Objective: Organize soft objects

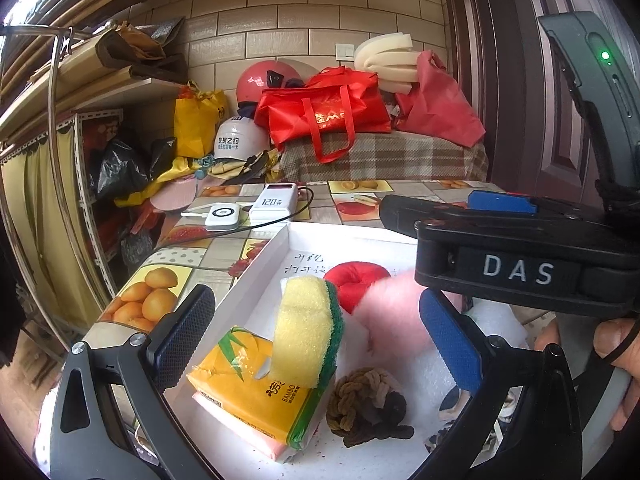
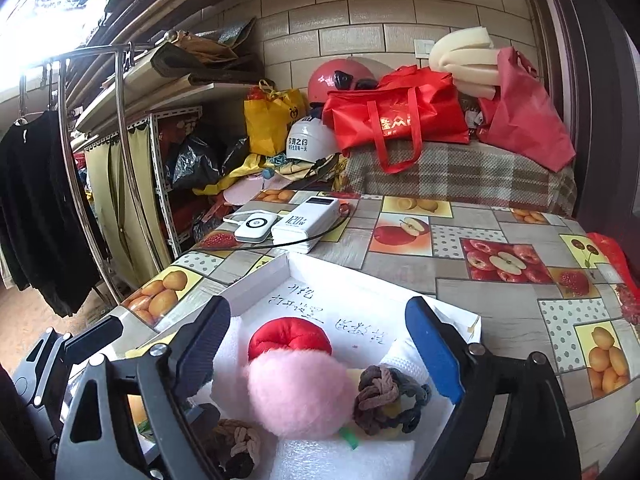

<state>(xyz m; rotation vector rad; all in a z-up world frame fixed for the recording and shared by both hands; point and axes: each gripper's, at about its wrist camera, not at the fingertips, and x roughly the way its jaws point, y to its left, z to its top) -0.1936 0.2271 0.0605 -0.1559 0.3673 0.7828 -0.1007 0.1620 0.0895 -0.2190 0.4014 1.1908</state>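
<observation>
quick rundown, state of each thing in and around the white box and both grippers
white box: open, no lid on it
yellow sponge: upright, leaning on the tissue pack
tissue pack: flat in the box, wrapper torn open
pink pompom: resting against the red cushion
red cushion: lying in the box
left gripper: open, empty
right gripper: open, nothing gripped

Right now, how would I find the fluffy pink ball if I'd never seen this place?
Look at the fruit-patterned table, then the white box at its near edge. Inside it, the fluffy pink ball sits just in front of a red cushion, beside a braided rope knot. It's the only fuzzy, pale pink thing there.
</observation>
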